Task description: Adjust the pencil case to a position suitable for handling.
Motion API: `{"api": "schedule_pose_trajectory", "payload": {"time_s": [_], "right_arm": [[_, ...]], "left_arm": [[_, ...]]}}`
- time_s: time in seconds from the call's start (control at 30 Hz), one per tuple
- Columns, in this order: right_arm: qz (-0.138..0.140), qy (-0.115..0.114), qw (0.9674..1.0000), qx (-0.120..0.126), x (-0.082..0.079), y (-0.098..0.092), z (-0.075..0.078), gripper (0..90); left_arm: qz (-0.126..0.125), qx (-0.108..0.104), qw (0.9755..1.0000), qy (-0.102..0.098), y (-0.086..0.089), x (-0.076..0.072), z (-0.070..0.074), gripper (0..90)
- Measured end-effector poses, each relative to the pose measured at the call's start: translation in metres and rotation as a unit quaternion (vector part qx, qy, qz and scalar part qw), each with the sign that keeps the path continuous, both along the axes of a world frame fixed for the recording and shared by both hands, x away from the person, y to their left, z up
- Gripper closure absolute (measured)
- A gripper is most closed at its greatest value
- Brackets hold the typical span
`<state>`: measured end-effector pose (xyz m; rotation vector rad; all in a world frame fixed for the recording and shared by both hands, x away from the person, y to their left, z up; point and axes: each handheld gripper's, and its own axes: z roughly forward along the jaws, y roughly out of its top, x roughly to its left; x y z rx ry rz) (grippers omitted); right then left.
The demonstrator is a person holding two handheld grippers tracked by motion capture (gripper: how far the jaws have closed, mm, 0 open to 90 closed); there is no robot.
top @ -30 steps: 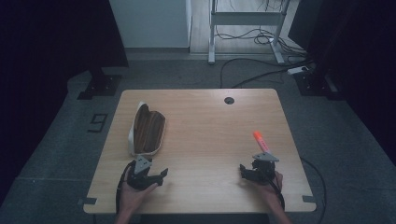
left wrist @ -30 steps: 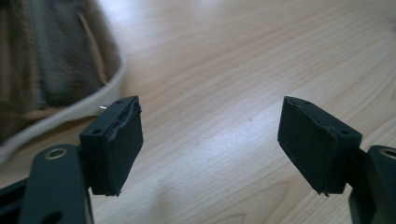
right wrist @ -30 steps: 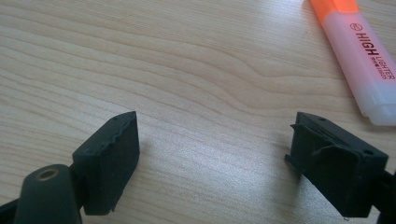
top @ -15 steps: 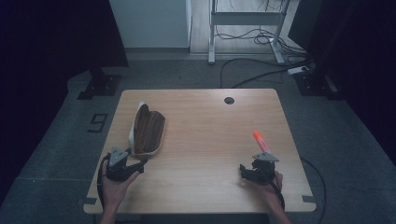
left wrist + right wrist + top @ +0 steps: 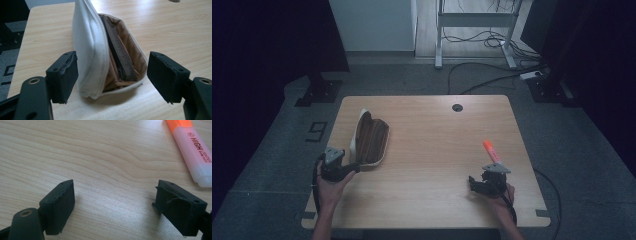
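An open white pencil case [image 5: 371, 137] with a tan lining lies on the left part of the wooden table [image 5: 437, 135]. In the left gripper view the case [image 5: 92, 45] stands on its side, zip edge dark, its near end between the wide jaws of my left gripper [image 5: 112, 75]. The left pad is close beside the white flap and the right pad stands apart from the case. From above, my left gripper [image 5: 352, 167] sits at the case's near-left end. An orange highlighter [image 5: 491, 151] [image 5: 192, 147] lies just beyond my right gripper [image 5: 482, 181] [image 5: 113, 195], which rests open on bare wood.
A round cable hole [image 5: 457, 107] sits near the table's far edge. The table's left edge runs close beside my left hand. Beyond the table, cables and a metal frame [image 5: 477, 20] stand on the grey floor.
My left gripper has moved left and away from me, up to the near end of the pencil case. The right gripper and the highlighter have stayed put.
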<state>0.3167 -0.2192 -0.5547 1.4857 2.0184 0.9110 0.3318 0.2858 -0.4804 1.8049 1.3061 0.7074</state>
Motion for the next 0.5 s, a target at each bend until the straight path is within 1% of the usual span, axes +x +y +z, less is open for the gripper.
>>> {"api": "schedule_pose_trajectory", "payload": {"time_s": [0.1, 0.17, 0.3, 0.43, 0.5], "right_arm": [[0.0, 0.0, 1.0, 0.0, 0.0, 0.0, 0.0, 15.4], [0.0, 0.0, 1.0, 0.0, 0.0, 0.0, 0.0, 15.4], [0.0, 0.0, 1.0, 0.0, 0.0, 0.0, 0.0, 15.4], [0.0, 0.0, 1.0, 0.0, 0.0, 0.0, 0.0, 15.4], [0.0, 0.0, 1.0, 0.0, 0.0, 0.0, 0.0, 15.4]], "left_arm": [[0.002, -0.001, 1.0, 0.009, 0.001, 0.008, -0.005, 24.8], [0.003, -0.006, 0.9999, 0.013, 0.002, 0.012, -0.008, 24.9], [0.007, -0.011, 0.9997, 0.019, 0.003, 0.018, -0.012, 25.7], [0.011, -0.02, 0.9994, 0.025, 0.005, 0.025, -0.016, 29.4], [0.012, -0.021, 0.9994, 0.026, 0.005, 0.027, -0.017, 30.5]]}}
